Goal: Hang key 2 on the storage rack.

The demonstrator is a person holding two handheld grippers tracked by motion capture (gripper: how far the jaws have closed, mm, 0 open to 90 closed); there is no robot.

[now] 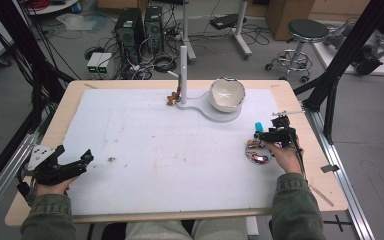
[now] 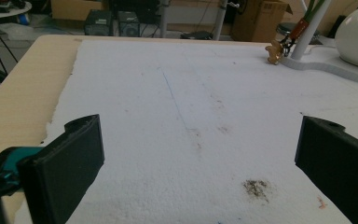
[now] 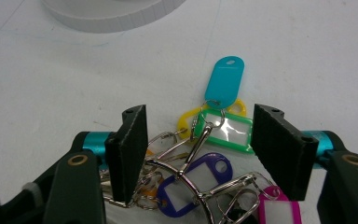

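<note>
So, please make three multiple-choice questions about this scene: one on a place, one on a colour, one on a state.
1. Where does the bunch of key tags lie?
A. at the right gripper
B. inside the white bowl
C. at the left gripper

2. What colour is the tag farthest from the right gripper?
A. red
B. teal
C. black

3. How do the left gripper's jaws stand?
A. clamped on a tag
B. apart, with nothing between
C. shut

Key: 1 A, the tags lie between its jaws; 2 B, the teal tag lies beyond the others; 3 B, bare mat shows between them.
</note>
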